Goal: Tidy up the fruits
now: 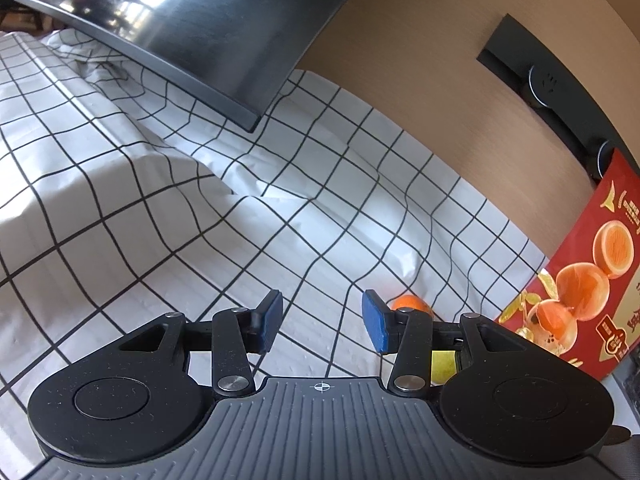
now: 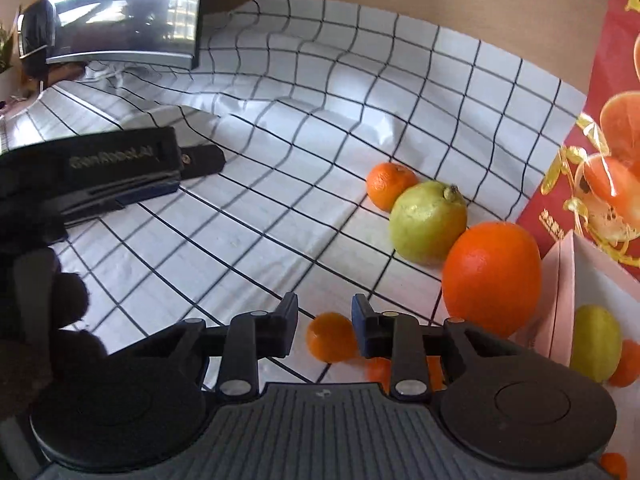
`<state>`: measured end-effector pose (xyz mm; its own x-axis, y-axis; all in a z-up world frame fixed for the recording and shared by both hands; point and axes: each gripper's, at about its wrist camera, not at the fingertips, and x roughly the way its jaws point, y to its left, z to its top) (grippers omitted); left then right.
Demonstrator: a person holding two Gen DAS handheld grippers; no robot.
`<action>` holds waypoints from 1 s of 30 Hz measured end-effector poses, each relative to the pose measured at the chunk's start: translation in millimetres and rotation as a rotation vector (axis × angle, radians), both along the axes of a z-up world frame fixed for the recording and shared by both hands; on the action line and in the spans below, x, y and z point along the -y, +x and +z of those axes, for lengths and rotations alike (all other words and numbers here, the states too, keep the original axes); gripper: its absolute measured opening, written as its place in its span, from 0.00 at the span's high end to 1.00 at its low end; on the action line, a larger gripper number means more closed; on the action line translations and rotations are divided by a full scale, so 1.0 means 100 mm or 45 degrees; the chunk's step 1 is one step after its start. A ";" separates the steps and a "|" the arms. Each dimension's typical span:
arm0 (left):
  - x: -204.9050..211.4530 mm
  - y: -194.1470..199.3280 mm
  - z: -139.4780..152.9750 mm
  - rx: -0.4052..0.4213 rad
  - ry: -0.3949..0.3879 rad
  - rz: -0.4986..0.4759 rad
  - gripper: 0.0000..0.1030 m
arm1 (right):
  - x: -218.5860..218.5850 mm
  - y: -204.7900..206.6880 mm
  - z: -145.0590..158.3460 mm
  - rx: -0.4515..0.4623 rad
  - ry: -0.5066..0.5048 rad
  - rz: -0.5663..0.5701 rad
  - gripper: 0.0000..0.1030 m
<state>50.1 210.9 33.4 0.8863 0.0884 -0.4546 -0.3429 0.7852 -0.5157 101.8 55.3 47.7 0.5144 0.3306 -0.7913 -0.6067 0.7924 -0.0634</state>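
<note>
Right gripper [image 2: 325,330]: nearest the lens; jaws apart, bracketing a small orange mandarin [image 2: 331,337] without visibly touching it.
Small orange mandarin: on the cloth just ahead of the tips, slightly right of centre; round, no clear long axis.
Second mandarin [image 2: 378,370]: partly hidden under the right finger linkage; details cannot be told.
Large round orange [image 2: 492,276]: ahead and right of the right fingers, touching a yellow-green pear-shaped fruit [image 2: 429,222].
Yellow-green fruit: long axis tilted, stem nub pointing up and away to the right; beyond it, touching, a further small mandarin [image 2: 390,185].
Pale pink paper container [image 2: 560,300]: far right; holds a yellow-green fruit and orange pieces.
Red printed citrus box [image 2: 600,120]: upright behind the container.
Left gripper [image 1: 322,322]: jaws wide apart, empty, over bare white black-grid tablecloth [image 1: 160,240]; a mandarin [image 1: 410,304] shows just beyond its right finger.
Dark monitor [image 1: 200,20]: far ahead, left.
Step in hand: judged to be lining up on the nearest mandarin for pickup.
Next move: ease forward, close on the mandarin's widest part, carry it right to the pink container; risk is the fruit rolling.
</note>
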 end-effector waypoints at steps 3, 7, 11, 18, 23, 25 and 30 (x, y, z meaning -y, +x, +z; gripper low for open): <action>0.00 0.02 -0.01 -0.010 -0.002 -0.013 0.53 | 0.01 0.01 -0.07 0.015 -0.031 -0.009 0.72; 0.02 0.04 -0.04 -0.030 -0.003 -0.029 0.53 | 0.04 -0.05 -0.03 0.020 -0.031 0.004 0.76; 0.10 0.06 -0.06 -0.042 0.015 -0.079 0.53 | 0.25 -0.20 0.16 -0.032 0.074 0.024 0.83; 0.28 0.12 -0.09 -0.060 0.056 -0.175 0.53 | 0.76 -0.50 0.38 -0.058 0.168 0.058 0.86; 0.25 0.11 -0.10 -0.065 0.047 -0.164 0.53 | 0.82 -0.52 0.19 -0.166 0.235 0.082 0.71; 0.23 0.11 -0.11 -0.067 0.030 -0.159 0.53 | 0.79 -0.53 0.10 -0.165 0.244 0.066 0.60; 0.26 0.12 -0.12 -0.072 0.035 -0.183 0.53 | 0.77 -0.49 -0.01 -0.125 0.221 0.031 0.61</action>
<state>62.3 184.5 21.7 0.8639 -0.0245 -0.5030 -0.2537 0.8417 -0.4767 52.7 -21.8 46.4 0.4277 0.4781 -0.7671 -0.6225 0.7712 0.1336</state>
